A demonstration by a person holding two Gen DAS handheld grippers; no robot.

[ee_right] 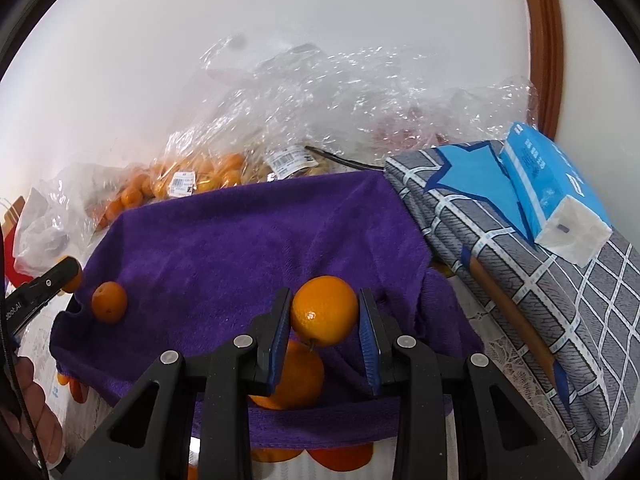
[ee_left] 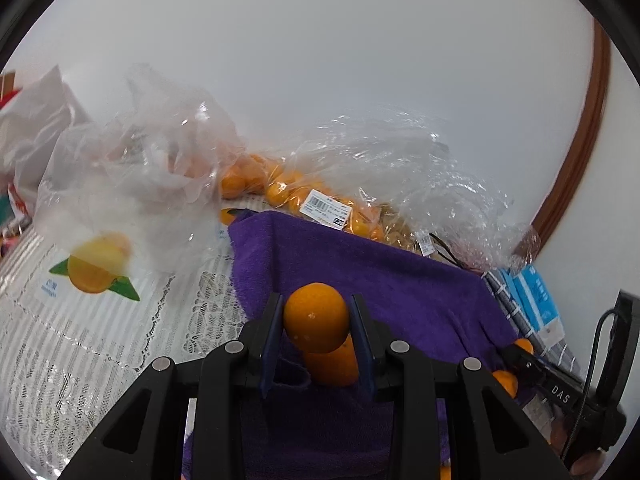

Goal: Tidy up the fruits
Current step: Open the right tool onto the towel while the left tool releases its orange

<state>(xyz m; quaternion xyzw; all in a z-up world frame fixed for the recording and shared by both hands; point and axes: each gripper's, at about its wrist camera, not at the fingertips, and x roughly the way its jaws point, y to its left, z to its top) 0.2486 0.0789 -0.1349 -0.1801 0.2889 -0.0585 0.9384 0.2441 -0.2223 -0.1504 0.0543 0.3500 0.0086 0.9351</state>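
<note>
An orange point(ee_left: 316, 316) is clamped between the fingers of the left gripper point(ee_left: 316, 332), held just above the purple towel point(ee_left: 400, 292). A second orange point(ee_right: 325, 310) is pinched the same way by the right gripper point(ee_right: 325, 320), also over the towel, with another orange point(ee_right: 296, 376) lying on the cloth directly beneath it. One more loose orange point(ee_right: 109, 302) sits at the towel's left edge in the right wrist view.

The sorting is judged to be partly done: a few oranges have been laid out on the towel, while many remain in the clear bag point(ee_right: 188, 184) behind the towel's far edge.

Barcode price labels point(ee_left: 326, 209) are seen on the bags, but their print cannot be read. "DAS" point(ee_left: 560, 394) is printed on the gripper body right of the towel. The writing on the blue tissue pack point(ee_right: 556, 188), right of the towel, is too small to make out.
</note>
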